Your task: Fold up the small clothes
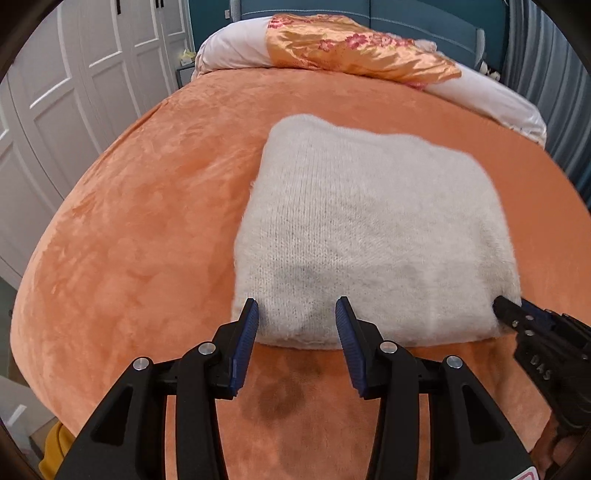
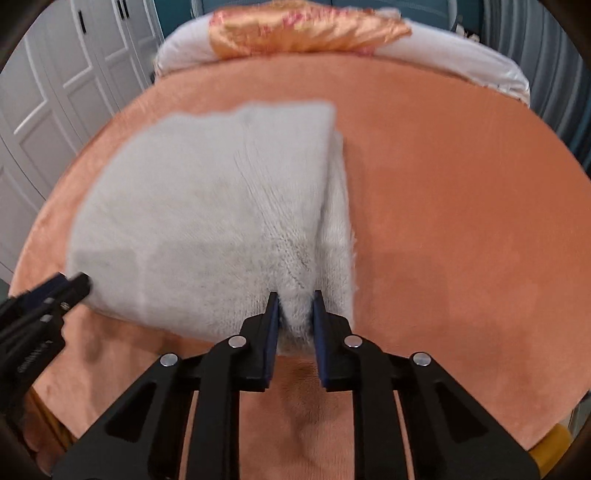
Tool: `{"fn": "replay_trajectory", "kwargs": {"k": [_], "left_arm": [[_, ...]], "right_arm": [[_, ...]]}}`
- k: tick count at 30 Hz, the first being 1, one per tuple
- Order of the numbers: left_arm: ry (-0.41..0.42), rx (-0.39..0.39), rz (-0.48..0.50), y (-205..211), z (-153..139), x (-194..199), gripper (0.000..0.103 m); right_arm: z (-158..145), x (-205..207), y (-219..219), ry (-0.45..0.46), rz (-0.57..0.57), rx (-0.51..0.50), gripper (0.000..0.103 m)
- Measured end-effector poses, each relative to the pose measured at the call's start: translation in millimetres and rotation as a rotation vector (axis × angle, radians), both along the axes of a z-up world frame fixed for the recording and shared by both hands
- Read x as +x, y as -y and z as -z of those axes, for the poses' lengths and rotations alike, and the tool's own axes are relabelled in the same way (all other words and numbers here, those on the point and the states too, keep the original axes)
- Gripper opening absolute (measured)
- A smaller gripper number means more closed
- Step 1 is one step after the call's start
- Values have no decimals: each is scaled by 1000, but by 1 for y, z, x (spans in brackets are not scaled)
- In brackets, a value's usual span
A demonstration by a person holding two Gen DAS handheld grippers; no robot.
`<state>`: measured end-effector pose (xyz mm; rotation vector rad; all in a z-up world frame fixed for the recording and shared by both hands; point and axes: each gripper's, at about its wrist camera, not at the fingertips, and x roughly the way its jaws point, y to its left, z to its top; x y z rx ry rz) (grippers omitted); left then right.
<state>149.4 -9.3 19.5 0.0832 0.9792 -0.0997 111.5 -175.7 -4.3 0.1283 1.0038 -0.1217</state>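
Observation:
A white fuzzy knit sweater [image 1: 369,229] lies folded into a rough square on the orange plush bedspread [image 1: 147,221]. My left gripper [image 1: 297,306] is at the sweater's near left corner. Its jaws stand apart over the near edge, the cloth lies flat between them, and the pads are not pinching it. In the right wrist view, the right gripper [image 2: 295,299] is shut on a bunched fold of the sweater [image 2: 207,206] at its near right edge. The right gripper [image 1: 508,308] also shows at the sweater's near right corner in the left wrist view. The left gripper [image 2: 75,282] shows at the opposite corner in the right wrist view.
A white pillow [image 1: 236,48] lies at the head of the bed, draped with an orange floral satin cloth [image 1: 351,51]. Behind it is a blue headboard [image 1: 424,18]. White wardrobe doors [image 1: 74,92] stand to the left and a grey curtain [image 1: 546,74] to the right. Bare bedspread surrounds the sweater.

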Motion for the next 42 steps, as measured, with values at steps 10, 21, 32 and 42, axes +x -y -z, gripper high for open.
{"fn": "replay_trajectory", "kwargs": {"k": [10,21,32,42], "left_arm": [[-12,26,-7,8,5,-5,43],[-11,23,-8,14,5,-35,59],[-41,47,25,24,35,-78,61],[-19,28,4,13,25,-78,62]], "right_arm": [[-1,-6,-2,-26,-6,1,15],[-22,-63,-13,52,19,47,20],[9,-105,-16,12,26,4,20],[3,-104,-5,25,41,18,24]]}}
